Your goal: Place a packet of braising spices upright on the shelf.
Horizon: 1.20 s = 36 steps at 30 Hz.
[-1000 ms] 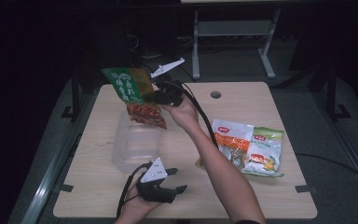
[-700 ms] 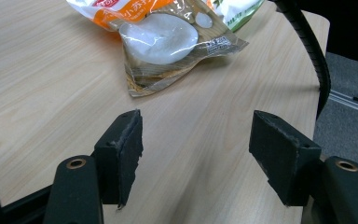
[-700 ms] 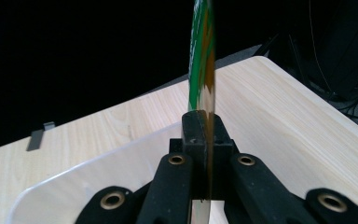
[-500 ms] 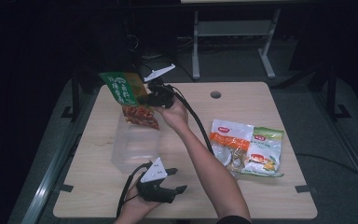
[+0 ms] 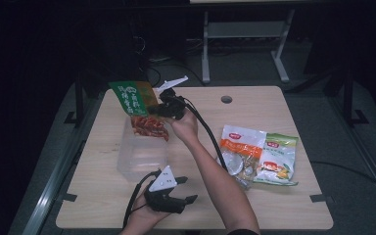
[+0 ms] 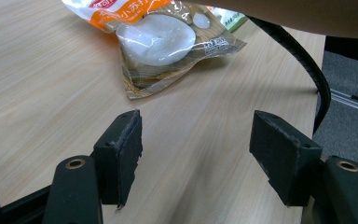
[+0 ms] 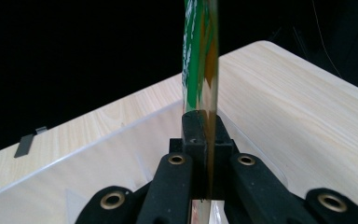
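**Green snack packet held above the clear tub**

High view: right gripper (image 5: 162, 108) is raised over the far-left part of the table (image 5: 274, 205), fingers closed on the green snack packet (image 5: 139, 108). The packet hangs clear of the table; its long axis runs from the green printed end, up and toward the far left, to the red see-through end, which points down toward the near side. That lower end sits over the far rim of the clear plastic tub (image 5: 142, 156); whether it touches the rim I cannot tell from this angle. Left gripper (image 5: 183, 193) rests near the table's front edge, just in front of the tub, holding nothing. Two more packets lie flat at the right: an orange-and-white one (image 5: 240, 152) and a green-and-white one (image 5: 279, 161), overlapping.

Left gripper view: fingers (image 6: 121, 154) wide apart, empty, bare table between them. The orange-and-white packet (image 6: 163, 42) lies ahead, well apart.

Right gripper view: fingers (image 7: 193, 135) pressed together on the packet (image 7: 200, 51), seen edge-on, rising straight up from the grip. The tub wall (image 7: 98, 149) lies below.
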Available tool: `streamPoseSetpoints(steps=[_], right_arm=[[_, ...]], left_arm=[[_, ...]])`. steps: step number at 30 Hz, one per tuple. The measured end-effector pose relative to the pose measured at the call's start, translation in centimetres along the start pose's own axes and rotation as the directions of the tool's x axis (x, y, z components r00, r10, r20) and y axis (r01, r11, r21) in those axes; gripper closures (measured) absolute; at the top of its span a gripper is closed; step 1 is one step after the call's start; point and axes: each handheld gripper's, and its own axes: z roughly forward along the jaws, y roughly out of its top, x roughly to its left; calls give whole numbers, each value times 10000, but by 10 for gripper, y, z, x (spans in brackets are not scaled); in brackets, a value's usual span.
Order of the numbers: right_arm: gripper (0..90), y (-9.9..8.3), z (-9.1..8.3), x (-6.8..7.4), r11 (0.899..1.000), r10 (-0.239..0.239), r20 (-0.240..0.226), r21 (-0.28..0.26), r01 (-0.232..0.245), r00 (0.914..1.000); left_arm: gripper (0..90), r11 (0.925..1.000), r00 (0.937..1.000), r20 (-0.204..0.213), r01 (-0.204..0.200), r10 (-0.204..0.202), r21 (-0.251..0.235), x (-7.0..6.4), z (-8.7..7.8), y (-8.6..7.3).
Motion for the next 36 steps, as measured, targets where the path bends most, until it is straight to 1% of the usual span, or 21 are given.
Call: streamPoseSetpoints(steps=[1,3,4,7,11,15,18,20,21,22,24,25,27,28,29,32,34,36], right_arm=[[895,-2,1,0,9999,-34,79,118,33,10000],[895,-7,4,-1,9996,-17,95,297,14,10000],[895,-10,5,-2,9996,69,133,271,-73,9999],[895,-15,3,-6,9995,306,50,122,-307,9995],[894,-19,3,-8,9994,274,24,209,-275,9996],[894,-21,2,-9,9991,329,-41,261,-328,9994],[893,-21,1,-10,9988,404,-80,276,-402,9992],[885,-20,0,-10,9988,352,11,344,-353,9994],[870,-20,0,-9,9985,368,21,404,-369,9993],[816,-19,-2,-10,9983,320,132,478,-326,9994],[776,-18,-6,-10,9979,400,163,502,-408,9991],[735,-17,-9,-11,9978,443,188,479,-451,9988],[694,-15,-17,-12,9970,583,145,492,-589,9982],[670,-15,-21,-13,9970,527,206,564,-538,9984],[660,-14,-24,-12,9972,436,280,595,-452,9987],[608,-14,-36,-11,9969,395,332,664,-417,9987],[588,-15,-43,-11,9970,352,325,675,-374,9989],[571,-17,-49,-11,9964,328,267,767,-348,9991]], left_arm=[[338,10000,10000,1,19,-19,-12,0,0,0],[338,10000,10000,-7,8,-8,-40,0,-1,0],[338,10000,10000,-14,10,-10,-43,1,-1,0],[338,10000,10000,-18,46,-47,-79,1,-1,0],[338,9999,10000,-8,82,-82,-65,2,-1,0],[338,9999,9999,-3,109,-109,9,4,-1,0],[338,9999,9999,-31,154,-154,-48,4,-1,0],[334,9999,9999,-37,148,-148,-21,4,-1,0],[332,9999,9999,-38,143,-143,-2,4,-1,0],[328,9999,9999,-29,152,-152,-2,4,0,0],[323,9999,9999,-21,169,-169,-7,3,1,0],[322,9999,9999,-33,149,-149,-5,3,1,0],[317,9999,9998,-46,169,-169,-2,3,1,0],[314,9999,9999,-54,162,-162,0,3,2,0],[311,9999,9998,-67,167,-167,0,3,2,1],[299,9998,9998,-121,171,-170,31,4,2,1],[296,9998,9997,-135,193,-192,38,4,2,1],[297,9996,9995,-125,297,-297,39,4,3,1]])
